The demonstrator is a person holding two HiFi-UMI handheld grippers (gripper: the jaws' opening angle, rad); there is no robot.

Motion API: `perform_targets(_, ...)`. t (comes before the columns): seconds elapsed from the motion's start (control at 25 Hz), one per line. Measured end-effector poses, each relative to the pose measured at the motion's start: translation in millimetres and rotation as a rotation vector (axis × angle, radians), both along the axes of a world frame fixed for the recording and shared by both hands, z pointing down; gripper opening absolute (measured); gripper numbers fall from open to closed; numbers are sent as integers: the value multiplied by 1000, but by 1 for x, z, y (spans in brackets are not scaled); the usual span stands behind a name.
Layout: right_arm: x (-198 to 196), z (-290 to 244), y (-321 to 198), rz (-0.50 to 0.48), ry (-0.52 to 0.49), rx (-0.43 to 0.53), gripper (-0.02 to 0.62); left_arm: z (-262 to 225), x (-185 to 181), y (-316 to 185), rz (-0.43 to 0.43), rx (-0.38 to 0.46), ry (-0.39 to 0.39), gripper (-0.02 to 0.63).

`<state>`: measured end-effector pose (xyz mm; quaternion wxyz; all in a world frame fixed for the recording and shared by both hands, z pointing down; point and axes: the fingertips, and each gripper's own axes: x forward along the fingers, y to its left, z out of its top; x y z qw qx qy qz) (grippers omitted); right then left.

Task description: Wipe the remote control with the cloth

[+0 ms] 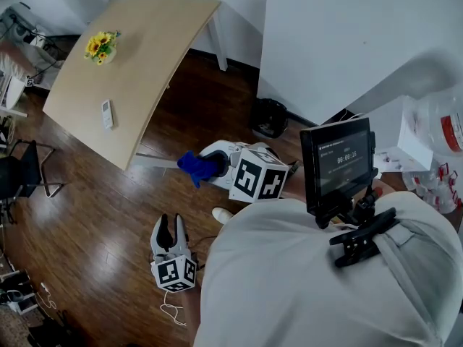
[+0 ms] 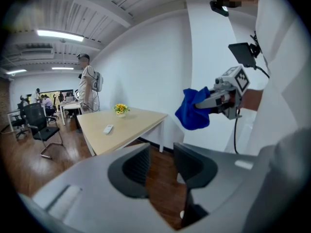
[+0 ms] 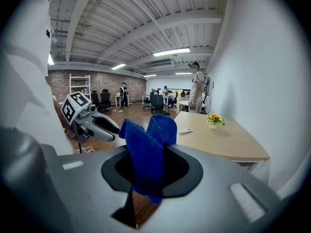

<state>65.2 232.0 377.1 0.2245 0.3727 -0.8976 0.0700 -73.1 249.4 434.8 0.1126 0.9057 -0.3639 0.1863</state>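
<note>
One remote control (image 1: 107,113) lies on the pale table (image 1: 155,27) over wooden floor (image 1: 94,223).

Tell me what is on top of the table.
A white remote lies on the table, and yellow flowers stand apart from it near one end. In the head view the flowers hide their pot.

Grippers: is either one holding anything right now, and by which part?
The right gripper is shut on the blue cloth, pinched about mid-length, with ends sticking out above and below. The left gripper holds nothing.
</note>
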Motion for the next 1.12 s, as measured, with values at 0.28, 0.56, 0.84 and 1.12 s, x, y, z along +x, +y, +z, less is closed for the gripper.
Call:
perform_targets(0.28, -1, 0, 0, -8, 10, 4, 89, 0, -2, 0, -9, 1, -3, 167)
perform_targets(0.56, -2, 3, 2, -14, 17, -2, 89, 2, -2, 1, -6, -4, -11, 167)
perform_targets(0.84, -2, 5, 2, -15, 22, -8, 89, 5, -3, 1, -7, -13, -18, 167)
perform_targets(1.12, -2, 6, 2, -15, 22, -8, 89, 5, -2, 1, -1, -10, -24, 167)
